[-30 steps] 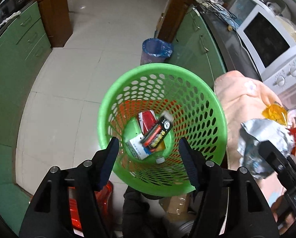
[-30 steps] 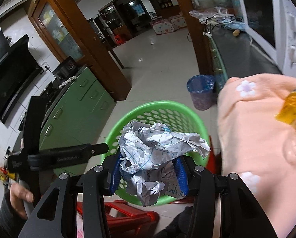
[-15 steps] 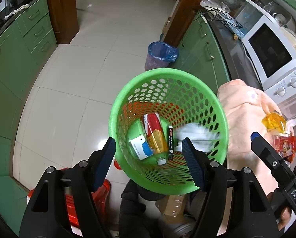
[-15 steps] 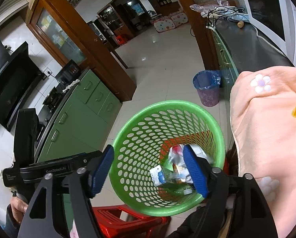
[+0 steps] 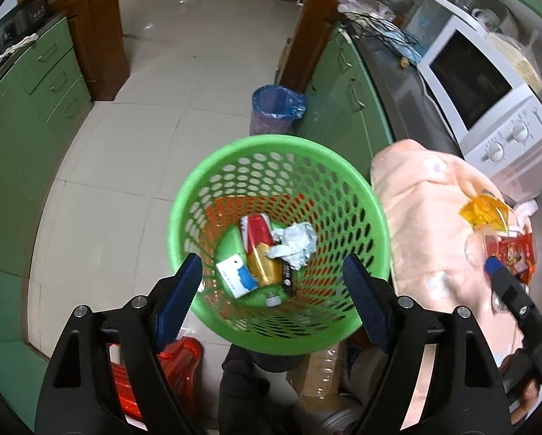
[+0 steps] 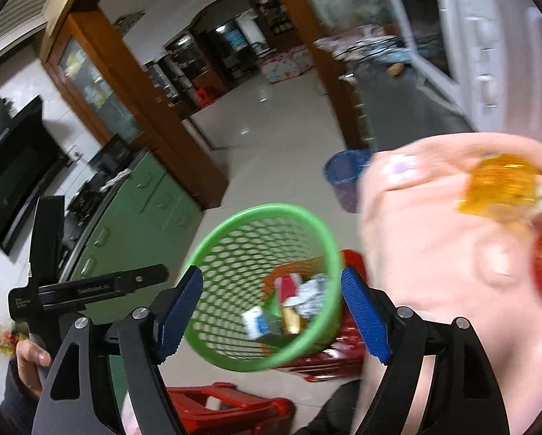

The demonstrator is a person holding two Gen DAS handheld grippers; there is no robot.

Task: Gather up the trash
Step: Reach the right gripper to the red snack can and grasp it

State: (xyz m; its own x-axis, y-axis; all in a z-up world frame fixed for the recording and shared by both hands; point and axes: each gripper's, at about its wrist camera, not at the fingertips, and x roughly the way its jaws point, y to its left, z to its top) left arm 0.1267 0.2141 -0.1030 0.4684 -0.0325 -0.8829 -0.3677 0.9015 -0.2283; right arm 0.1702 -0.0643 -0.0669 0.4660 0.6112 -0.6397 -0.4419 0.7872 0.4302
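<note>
Both grippers are empty: the left gripper (image 5: 272, 284) and right gripper (image 6: 271, 311) have their jaws opening with nothing clamped between them. The crumpled paper (image 5: 292, 244) sits at the bottom of the green basket (image 5: 198, 195), next to a red-and-gold can (image 5: 260, 250) and a small white-and-blue box (image 5: 234, 278).
</note>
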